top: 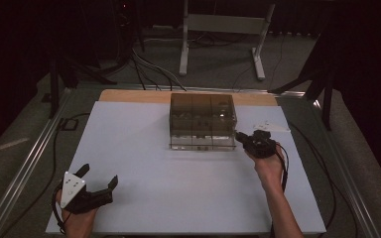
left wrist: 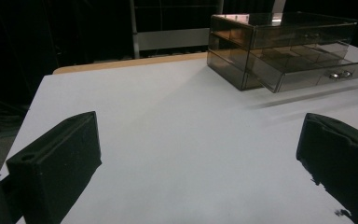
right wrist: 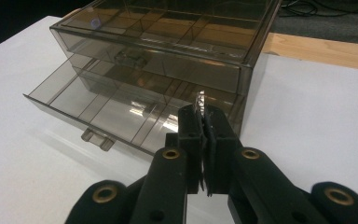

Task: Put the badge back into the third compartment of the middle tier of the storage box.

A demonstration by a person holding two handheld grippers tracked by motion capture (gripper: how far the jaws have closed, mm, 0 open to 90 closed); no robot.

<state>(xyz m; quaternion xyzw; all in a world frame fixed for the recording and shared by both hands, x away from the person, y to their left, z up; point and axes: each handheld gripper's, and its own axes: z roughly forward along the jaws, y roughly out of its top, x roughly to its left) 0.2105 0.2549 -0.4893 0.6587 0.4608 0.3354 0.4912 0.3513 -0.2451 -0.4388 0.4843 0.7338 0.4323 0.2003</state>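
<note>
Here, one right claw (right wrist: 204,140) pinches one small shiny piece (right wrist: 200,101) above the two-drawer box (right wrist: 168,51); left claw (left wrist: 200,154) wide.

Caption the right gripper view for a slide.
Right hand-held gripper pinches a small shiny piece over the organizer's open bottom drawer.

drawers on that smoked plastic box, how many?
2. The upper drawer is pushed in flush with the box. The lower drawer is pulled out toward the person, dividers showing. The right gripper, jaws pinching a small shiny item, hovers at its right end.
</note>
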